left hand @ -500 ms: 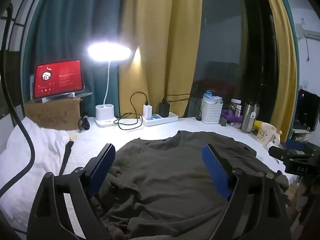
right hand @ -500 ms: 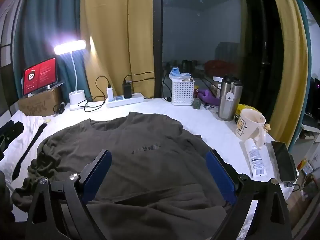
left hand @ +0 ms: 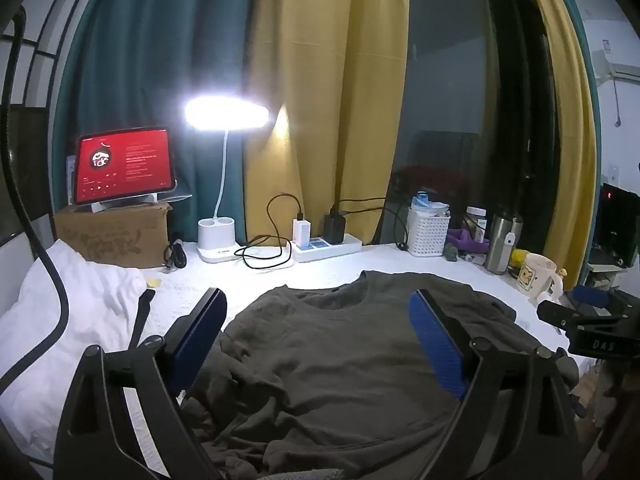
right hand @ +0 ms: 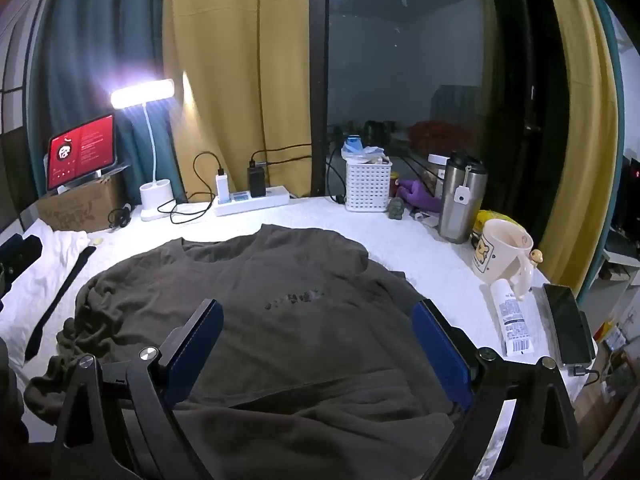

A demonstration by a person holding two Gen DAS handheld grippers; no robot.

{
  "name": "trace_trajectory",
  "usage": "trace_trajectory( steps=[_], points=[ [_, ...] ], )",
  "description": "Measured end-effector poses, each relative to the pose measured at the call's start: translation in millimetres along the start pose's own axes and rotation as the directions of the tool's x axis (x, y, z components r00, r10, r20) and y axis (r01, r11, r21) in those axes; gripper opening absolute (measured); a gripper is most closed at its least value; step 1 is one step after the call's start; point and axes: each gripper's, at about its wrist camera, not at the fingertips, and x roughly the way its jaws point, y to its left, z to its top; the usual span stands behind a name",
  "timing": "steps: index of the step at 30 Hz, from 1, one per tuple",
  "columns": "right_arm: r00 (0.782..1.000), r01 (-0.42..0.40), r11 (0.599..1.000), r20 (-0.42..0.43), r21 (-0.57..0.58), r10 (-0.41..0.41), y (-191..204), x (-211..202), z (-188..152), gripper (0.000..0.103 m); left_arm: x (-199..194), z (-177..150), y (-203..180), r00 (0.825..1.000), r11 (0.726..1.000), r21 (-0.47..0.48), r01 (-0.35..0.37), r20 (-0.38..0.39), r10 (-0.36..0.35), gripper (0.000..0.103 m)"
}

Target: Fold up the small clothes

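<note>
Olive t-shirt flat on white table — collar toward lamp, hem nearest — both tongs agape.

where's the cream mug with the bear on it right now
In the right wrist view, the cream mug stands at the table's right edge, between the steel tumbler behind it and the white tube in front.

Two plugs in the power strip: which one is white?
The left charger is white, with a black cable looping from its top. The black adapter sits to its right on the power strip.
</note>
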Motion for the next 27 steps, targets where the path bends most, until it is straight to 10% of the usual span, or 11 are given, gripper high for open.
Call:
trace_trajectory(
  steps=[27],
  points=[
    [1.000,0.003,1.000,0.000,-0.005,-0.003,-0.1,-1.3,2.1,0.096,-6.6,-2.5,2.0,1.000,1.000,0.008,-0.011,0.015,0.011,0.092]
  ],
)
